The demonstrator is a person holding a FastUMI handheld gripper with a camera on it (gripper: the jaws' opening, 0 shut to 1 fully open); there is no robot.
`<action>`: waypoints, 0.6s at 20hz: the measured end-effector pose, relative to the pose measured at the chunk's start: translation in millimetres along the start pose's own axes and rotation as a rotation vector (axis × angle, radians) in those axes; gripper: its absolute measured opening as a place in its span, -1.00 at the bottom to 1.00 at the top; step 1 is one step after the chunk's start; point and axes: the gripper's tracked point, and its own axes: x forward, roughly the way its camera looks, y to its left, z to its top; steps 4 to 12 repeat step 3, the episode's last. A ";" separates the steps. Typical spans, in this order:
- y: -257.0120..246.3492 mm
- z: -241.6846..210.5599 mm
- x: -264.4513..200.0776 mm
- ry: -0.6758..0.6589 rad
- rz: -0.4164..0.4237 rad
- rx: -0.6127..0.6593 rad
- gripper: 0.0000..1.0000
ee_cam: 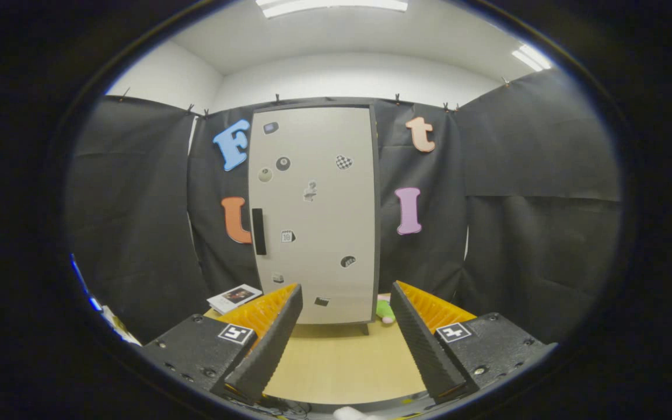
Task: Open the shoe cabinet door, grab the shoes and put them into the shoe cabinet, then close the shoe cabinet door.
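The shoe cabinet [312, 210] stands upright at the far side of the wooden table, its pale grey door shut and dotted with small stickers. A black vertical handle [259, 231] sits on the door's left edge. A green and pink shoe [385, 309] peeks out beside the cabinet's lower right corner, mostly hidden behind my right finger. My gripper [346, 306] is open, well short of the cabinet, with nothing between its fingers [272, 338] but bare tabletop.
A small white booklet [234, 297] lies on the table left of the cabinet, near my left finger. The light wooden tabletop [342, 361] stretches between the fingers and the cabinet. Black cloth walls close in on all sides.
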 end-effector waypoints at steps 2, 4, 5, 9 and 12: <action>0.1 0.1 -0.8 0.000 0.000 -0.004 0.98; 0.9 0.4 -0.6 -0.002 0.001 -0.007 0.98; 0.9 0.4 -0.6 -0.002 0.001 -0.007 0.98; 0.9 0.4 -0.6 -0.002 0.001 -0.007 0.98; 0.9 0.4 -0.6 -0.002 0.001 -0.007 0.98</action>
